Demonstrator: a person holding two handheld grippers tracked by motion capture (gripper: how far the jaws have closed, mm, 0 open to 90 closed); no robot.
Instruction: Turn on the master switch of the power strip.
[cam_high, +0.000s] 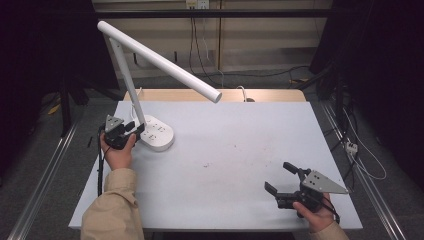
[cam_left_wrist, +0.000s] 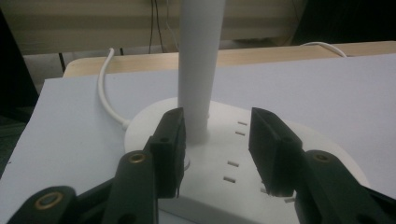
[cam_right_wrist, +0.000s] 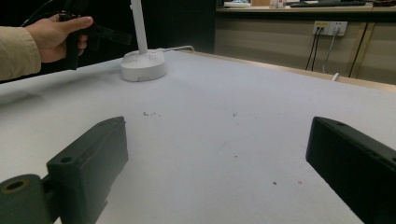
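left gripper view: the left gripper (cam_left_wrist: 217, 144) fingers are straddling the lamp (cam_left_wrist: 198, 70) stem, partly closed, one side touching; rigid, smooth, base-heavy, so gripping low. right gripper (cam_high: 281, 178) fingers are gaping wide, empty.

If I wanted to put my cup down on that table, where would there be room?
Most of the pale grey tabletop is bare: the whole middle, between the white desk lamp's round base and the right gripper, and the far right corner. It is crowded only at the left, where the left gripper reaches the lamp's upright pole.
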